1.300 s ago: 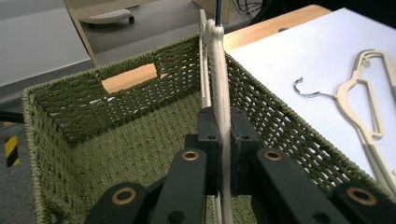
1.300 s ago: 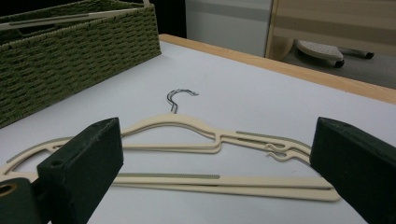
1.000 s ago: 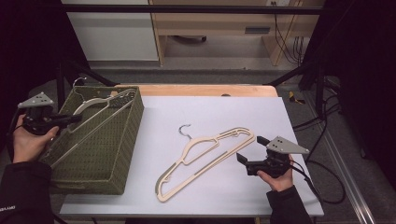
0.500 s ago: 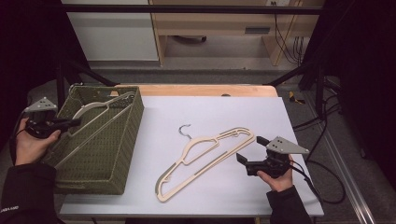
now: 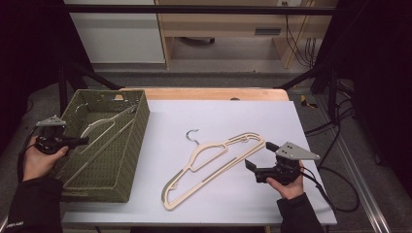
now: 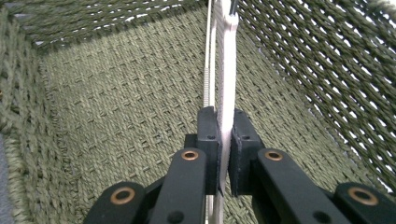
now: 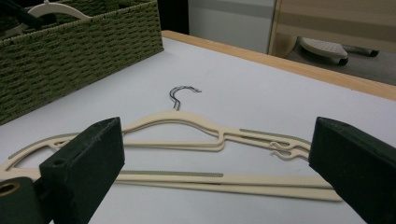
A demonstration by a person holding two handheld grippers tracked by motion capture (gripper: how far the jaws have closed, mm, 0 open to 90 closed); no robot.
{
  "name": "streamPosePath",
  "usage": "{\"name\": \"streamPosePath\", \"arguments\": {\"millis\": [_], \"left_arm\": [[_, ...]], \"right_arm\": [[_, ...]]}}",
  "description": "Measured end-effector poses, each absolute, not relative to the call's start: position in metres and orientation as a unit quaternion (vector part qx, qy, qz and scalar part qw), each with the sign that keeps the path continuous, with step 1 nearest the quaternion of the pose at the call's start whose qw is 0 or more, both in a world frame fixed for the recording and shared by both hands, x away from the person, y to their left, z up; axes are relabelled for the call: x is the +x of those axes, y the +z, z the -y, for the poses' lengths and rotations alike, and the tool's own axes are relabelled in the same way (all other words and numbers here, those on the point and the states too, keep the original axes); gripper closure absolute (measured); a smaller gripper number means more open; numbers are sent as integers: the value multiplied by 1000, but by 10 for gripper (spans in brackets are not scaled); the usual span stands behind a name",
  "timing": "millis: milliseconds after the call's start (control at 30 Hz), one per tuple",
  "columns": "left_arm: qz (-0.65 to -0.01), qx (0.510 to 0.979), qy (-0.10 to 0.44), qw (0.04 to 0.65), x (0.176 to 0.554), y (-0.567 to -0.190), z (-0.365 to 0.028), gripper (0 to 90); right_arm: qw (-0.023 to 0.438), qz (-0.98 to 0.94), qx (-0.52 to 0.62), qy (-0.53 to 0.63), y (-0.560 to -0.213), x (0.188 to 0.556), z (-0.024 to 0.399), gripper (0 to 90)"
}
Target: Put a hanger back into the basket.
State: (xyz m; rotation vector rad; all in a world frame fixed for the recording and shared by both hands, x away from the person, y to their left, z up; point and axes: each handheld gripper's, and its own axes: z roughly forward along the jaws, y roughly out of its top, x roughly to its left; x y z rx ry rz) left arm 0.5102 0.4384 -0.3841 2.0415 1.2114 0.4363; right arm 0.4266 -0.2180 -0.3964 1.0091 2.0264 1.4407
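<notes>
Pinching a cream hanger (image 6: 227, 70) edge-on, left gripper (image 5: 81, 141) has jaws pressed tight on its flat bar, w/ hanger down inside the green woven basket (image 5: 127, 160) at table's left. Right gripper (image 5: 256, 157) sits spread wide, nothing between jaws, just beside the stacked hangers (image 5: 214, 162) lying flat on the white table (image 5: 272, 121). Judged: hangers light, thin, stiff but springy; smooth plastic likely slippery. Best hold approx. mid-bar or at shoulder, not the wire hook (image 7: 182, 95).
</notes>
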Motion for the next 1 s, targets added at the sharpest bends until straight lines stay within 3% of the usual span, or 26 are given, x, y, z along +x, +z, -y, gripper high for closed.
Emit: {"name": "streamPosePath", "arguments": {"millis": [333, 500, 700, 833, 867, 1000], "left_arm": [[-501, 773, 184, 342, 513, -385, -441, 831], [-527, 763, 198, 317, 516, -388, -442, 774], [-545, 756, 210, 295, 520, -392, -443, 646], [-554, 756, 209, 281, 523, -394, -444, 505], [-561, 754, 199, 278, 524, -396, -444, 426], [-561, 762, 195, 259, 523, -396, -443, 357]], "right_arm": [[227, -734, 368, 523, -397, 427, 217, 41], [226, -737, 366, 522, -397, 427, 217, 41], [226, -739, 365, 520, -398, 427, 216, 40], [225, -739, 365, 520, -397, 427, 216, 40], [225, -739, 364, 520, -398, 427, 216, 40], [224, -740, 364, 520, -398, 427, 215, 40]]}}
